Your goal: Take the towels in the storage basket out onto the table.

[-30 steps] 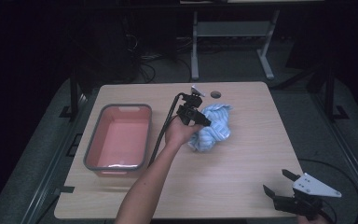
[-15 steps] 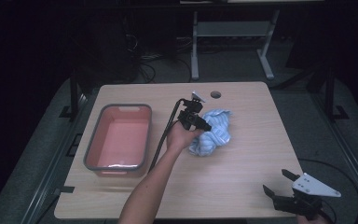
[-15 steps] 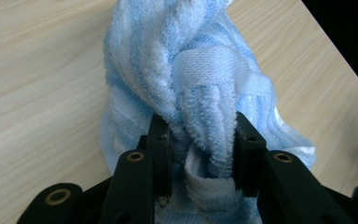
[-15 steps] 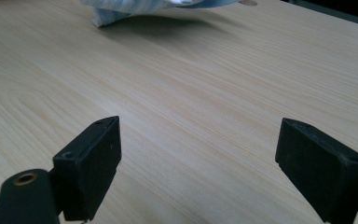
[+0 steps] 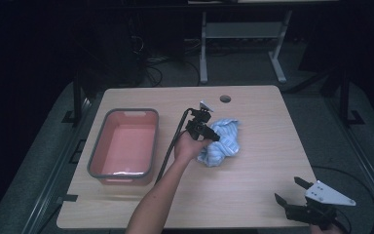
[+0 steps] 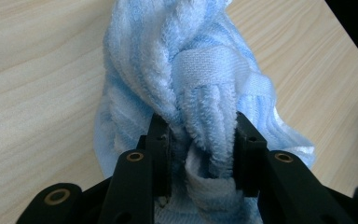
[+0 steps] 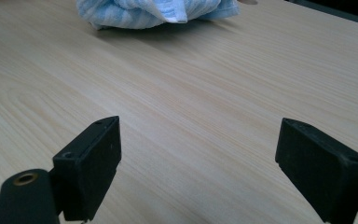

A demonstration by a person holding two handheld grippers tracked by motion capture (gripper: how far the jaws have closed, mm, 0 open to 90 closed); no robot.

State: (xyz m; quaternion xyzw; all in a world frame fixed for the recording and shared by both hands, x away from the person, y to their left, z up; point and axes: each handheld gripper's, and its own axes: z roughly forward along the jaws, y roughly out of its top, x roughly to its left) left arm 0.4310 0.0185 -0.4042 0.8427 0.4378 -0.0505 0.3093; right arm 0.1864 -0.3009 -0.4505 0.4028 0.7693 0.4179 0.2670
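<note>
- The table (image 5: 253,195) was a pale wood-grain top with rounded corners, and it carried everything; a small round hole (image 5: 225,99) sat near its far edge, beyond the towel.
- The pink tub (image 5: 122,146), grey-rimmed and rectangular, stood well to the left of the towel with its long side running away from you.
- The blue striped towel (image 5: 226,142) lay bunched in a heap near the middle of the table, between the tub and the right edge.
- Your left forearm (image 5: 158,202) reached up from the near edge toward the towel, just right of the tub.
- Your left gripper (image 5: 209,134) sat at the towel's left side; in the left gripper view its fingers (image 6: 161,144) were pinching a thick twisted fold of the towel (image 6: 191,93), with cloth bulging out above them.
- Its black cable (image 5: 173,146) trailed back past the tub's right wall.
- Your right gripper (image 5: 289,192) rested at the near right corner of the table, well apart from the towel, its fingers (image 7: 95,161) spread wide over bare wood, with the towel (image 7: 154,11) far ahead of them.
</note>
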